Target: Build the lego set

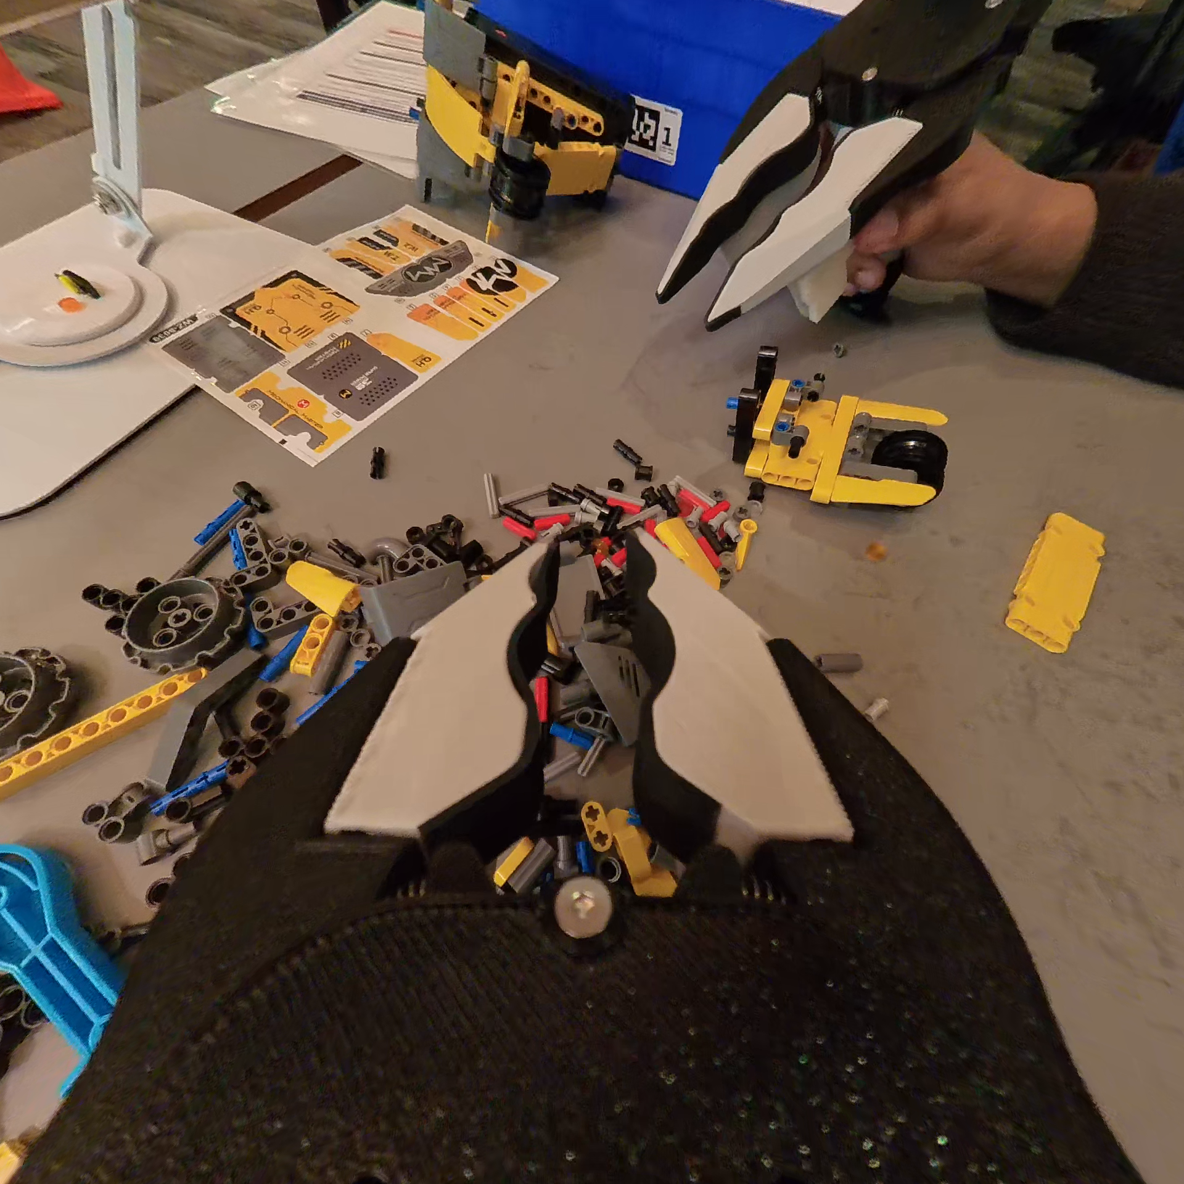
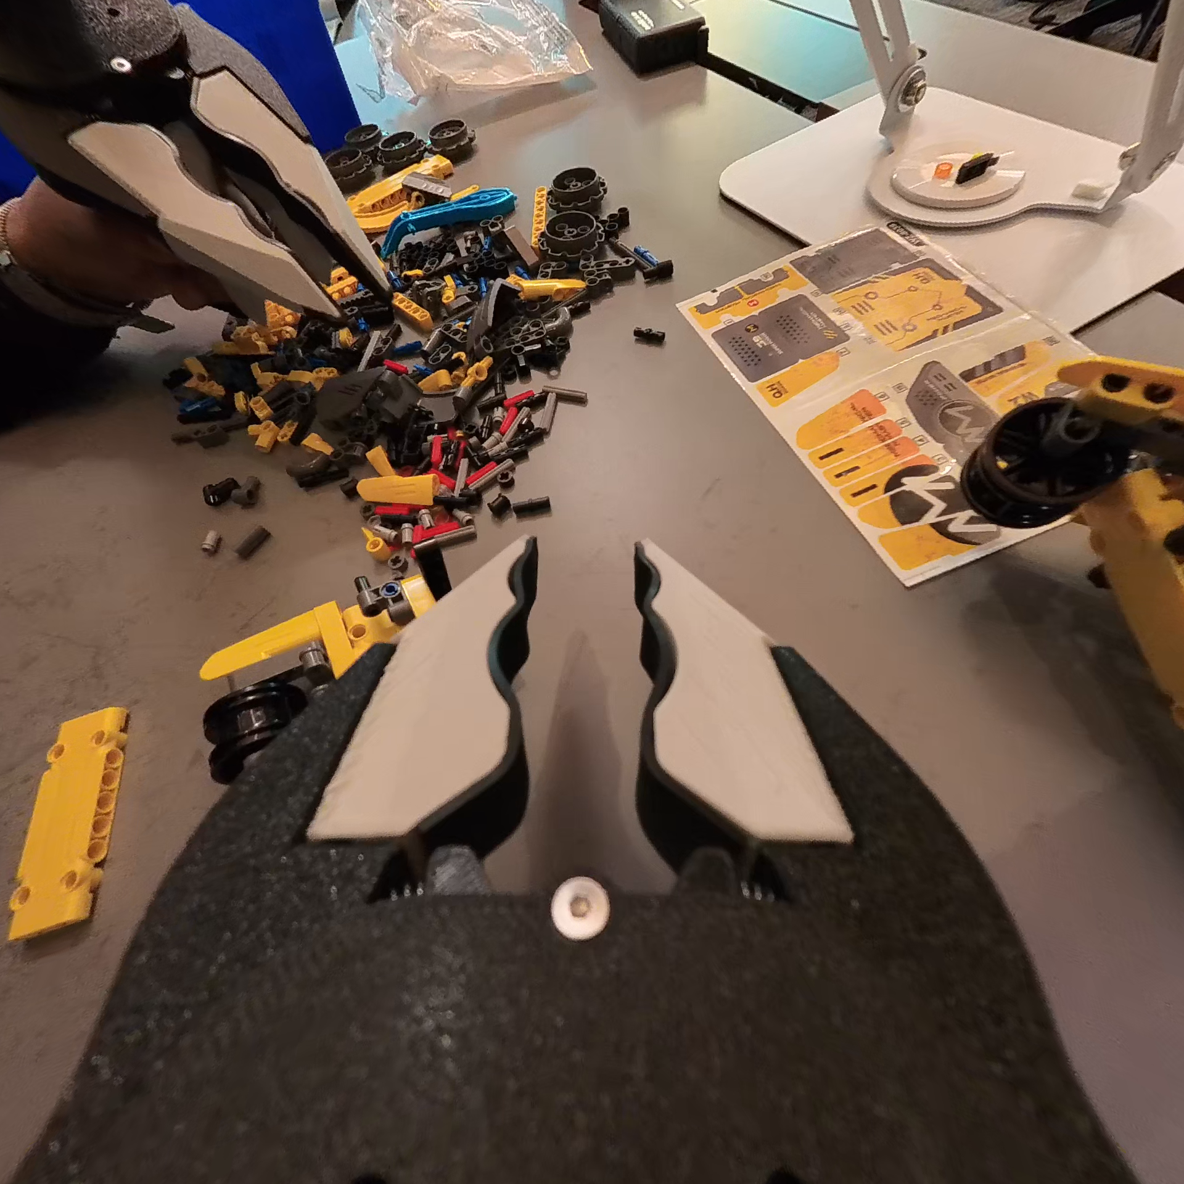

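Note:
My left gripper [image 1: 591,544] is open and hangs low over a pile of small building pieces [image 1: 576,512] in black, grey, red, blue and yellow. Its fingertips reach in among them, and grey panels show through the gap. In the right wrist view it [image 2: 359,301] dips into the far side of the pile [image 2: 410,397]. My right gripper [image 2: 584,544] is open and empty above bare grey table [image 2: 737,641]. A yellow sub-assembly with a black wheel [image 2: 301,641] lies just left of it. In the left wrist view the right gripper [image 1: 685,311] hovers above that sub-assembly [image 1: 839,448].
A yellow panel [image 1: 1057,580] lies alone at the right. A sticker sheet [image 1: 359,333], a larger yellow model [image 1: 512,115], a blue box [image 1: 673,77] and a white stand base [image 1: 77,307] are farther back. Grey wheels [image 1: 182,618] and a blue tool [image 1: 38,929] lie left. The left gripper's tips are roughly 15 cm from the right gripper's.

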`<state>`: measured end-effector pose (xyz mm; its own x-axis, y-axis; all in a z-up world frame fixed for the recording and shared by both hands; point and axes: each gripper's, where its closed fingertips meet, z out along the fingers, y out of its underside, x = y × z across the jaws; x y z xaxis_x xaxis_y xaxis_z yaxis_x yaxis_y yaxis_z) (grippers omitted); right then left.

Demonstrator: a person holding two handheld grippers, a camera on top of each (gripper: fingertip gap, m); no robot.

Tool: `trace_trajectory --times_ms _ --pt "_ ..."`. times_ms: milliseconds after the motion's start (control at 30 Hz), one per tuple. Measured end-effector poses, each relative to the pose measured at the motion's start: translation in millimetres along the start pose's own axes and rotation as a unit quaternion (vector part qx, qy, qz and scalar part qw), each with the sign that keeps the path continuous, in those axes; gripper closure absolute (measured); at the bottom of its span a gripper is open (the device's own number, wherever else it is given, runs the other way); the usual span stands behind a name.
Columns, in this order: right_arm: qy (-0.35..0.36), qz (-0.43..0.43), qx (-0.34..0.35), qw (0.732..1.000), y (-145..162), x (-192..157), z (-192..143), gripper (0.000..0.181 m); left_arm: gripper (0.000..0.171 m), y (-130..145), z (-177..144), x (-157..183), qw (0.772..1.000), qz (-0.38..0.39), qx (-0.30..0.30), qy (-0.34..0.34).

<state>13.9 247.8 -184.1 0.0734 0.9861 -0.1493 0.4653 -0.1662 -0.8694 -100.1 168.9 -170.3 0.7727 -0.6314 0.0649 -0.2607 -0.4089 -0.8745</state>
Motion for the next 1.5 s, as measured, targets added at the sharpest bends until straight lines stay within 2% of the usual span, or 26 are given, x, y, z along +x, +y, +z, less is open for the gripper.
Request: trace_trajectory --times_ms 500,733,900,1033,1100,1200,1267,1400,1500 --pt "0.000 -0.005 -0.006 1.000 1 -1 1 0.152 0.142 3 5 7 1.000 0.012 -0.008 0.003" --pt "-0.034 0.028 0.034 0.998 -9 -10 -6 0.140 0.138 1 7 15 1.000 0.017 -0.008 0.012" --pt "0.010 -0.049 0.033 0.998 -10 -8 -16 0.138 0.137 1 6 12 0.998 0.062 -0.009 -0.012" --pt "0.016 -0.078 0.077 0.994 -19 -18 -33 0.146 0.138 7 -1 5 0.996 0.078 -0.039 -0.026" --pt "0.025 -0.098 0.104 0.989 -24 -29 -48 0.152 0.139 2 -13 -9 0.991 0.108 -0.035 -0.075" --pt "0.046 -0.114 0.129 0.984 -22 -52 -69 0.152 0.140 -12 -30 -22 0.987 0.115 0.008 -0.115" --pt "0.019 -0.094 0.126 0.987 -9 -80 -74 0.151 0.139 -16 -38 -29 0.986 0.105 0.031 -0.128" --pt "-0.070 -0.073 0.086 0.991 23 -151 -71 0.144 0.140 -18 -49 -45 0.980 0.103 0.054 -0.159" --pt "-0.045 -0.106 -0.006 0.993 58 -171 -57 0.135 0.141 -14 -54 -58 0.976 0.098 0.068 -0.180"
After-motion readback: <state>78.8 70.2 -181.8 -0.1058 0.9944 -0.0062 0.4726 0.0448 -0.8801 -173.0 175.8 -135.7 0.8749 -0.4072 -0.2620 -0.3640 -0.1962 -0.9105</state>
